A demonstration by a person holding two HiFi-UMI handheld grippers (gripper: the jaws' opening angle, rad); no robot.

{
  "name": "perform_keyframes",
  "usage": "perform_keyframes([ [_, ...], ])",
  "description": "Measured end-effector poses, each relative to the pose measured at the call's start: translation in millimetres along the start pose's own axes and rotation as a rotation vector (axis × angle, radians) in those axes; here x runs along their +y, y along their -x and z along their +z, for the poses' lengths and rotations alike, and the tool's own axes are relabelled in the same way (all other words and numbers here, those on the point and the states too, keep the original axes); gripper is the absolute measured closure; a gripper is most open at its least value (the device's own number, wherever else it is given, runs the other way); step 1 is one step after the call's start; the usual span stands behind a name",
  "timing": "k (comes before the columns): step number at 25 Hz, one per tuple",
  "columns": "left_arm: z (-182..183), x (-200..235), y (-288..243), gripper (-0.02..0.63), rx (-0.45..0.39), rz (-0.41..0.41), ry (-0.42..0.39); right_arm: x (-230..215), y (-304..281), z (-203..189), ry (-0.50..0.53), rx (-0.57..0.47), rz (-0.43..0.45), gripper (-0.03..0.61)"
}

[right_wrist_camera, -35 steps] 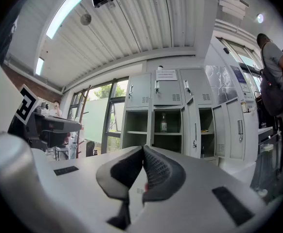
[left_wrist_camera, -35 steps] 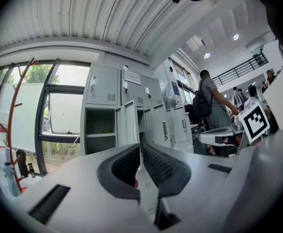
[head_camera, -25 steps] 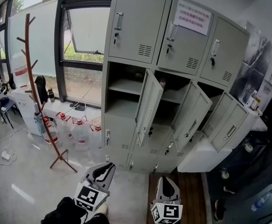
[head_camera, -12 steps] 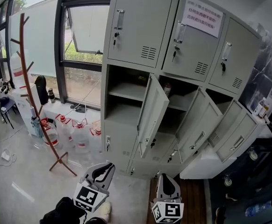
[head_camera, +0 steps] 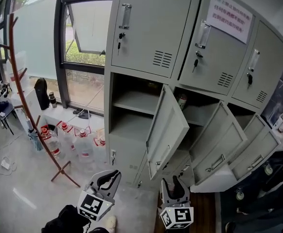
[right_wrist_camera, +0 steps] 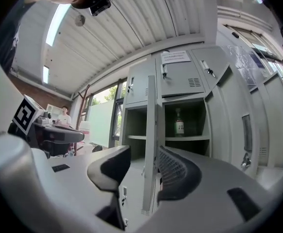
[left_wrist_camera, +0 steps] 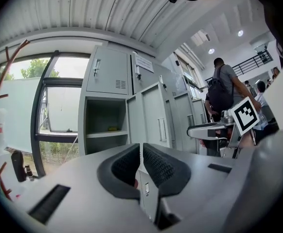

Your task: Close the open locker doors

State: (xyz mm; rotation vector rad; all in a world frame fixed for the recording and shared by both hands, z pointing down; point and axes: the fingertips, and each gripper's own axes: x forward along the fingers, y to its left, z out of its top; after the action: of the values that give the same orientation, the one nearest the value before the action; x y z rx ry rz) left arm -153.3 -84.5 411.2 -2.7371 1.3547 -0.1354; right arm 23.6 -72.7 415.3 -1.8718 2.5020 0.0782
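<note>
Here, the doors: three locker doors in the middle row of the grey locker cabinet (head_camera: 146, 33) hang open, swung out toward the person; the top row is shut.
Nearest one: the leftmost open door (head_camera: 167, 130) stands just above and ahead of the right gripper (head_camera: 174, 184).
Handling: it is thin sheet metal on hinges, so likely light, stiff and free-swinging. The painted face looks smooth and could let a pad slide, and a hard shove would probably slam it.
Where to take it: a flat push on the outer face near the free edge, far from the hinge, should do. The handle (head_camera: 162, 155) is the spot if a pinch is wanted.
Left side: the left gripper (head_camera: 110, 176) is held low, pointing level at the cabinet, its jaws pressed together with nothing between them.
Right side: the right gripper is held low, pointing level at the door's free edge, its jaws spread, having just been opening. In the right gripper view the edge lines up between them. It seems to lie beyond the tips, untouched, though the wide lens makes that hard to judge.
Inside: a bottle (right_wrist_camera: 179, 122) stands on the shelf behind that door, clear of its swing.
</note>
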Motion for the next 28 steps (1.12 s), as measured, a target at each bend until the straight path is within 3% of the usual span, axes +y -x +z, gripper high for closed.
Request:
perform_keyframes([
  [5,-4,27,-20,0.575,0.010,0.007,0.011,-9,-42,-4,-0.011,0.024,0.023,0.359],
  [10,-7,48,-35,0.575,0.015,0.011,0.019,-19,-70,-5,-0.016,0.040,0.018,0.356],
  [12,-8,55,-40,0.575,0.016,0.013,0.021,-22,-78,-8,-0.002,0.053,0.012,0.361],
  [17,-10,67,-45,0.575,0.016,0.018,0.029,-17,-87,-8,0.045,0.068,0.018,0.446],
  [28,-15,85,-33,0.575,0.020,0.072,0.042,28,-99,-7,0.061,0.055,0.123,0.425],
])
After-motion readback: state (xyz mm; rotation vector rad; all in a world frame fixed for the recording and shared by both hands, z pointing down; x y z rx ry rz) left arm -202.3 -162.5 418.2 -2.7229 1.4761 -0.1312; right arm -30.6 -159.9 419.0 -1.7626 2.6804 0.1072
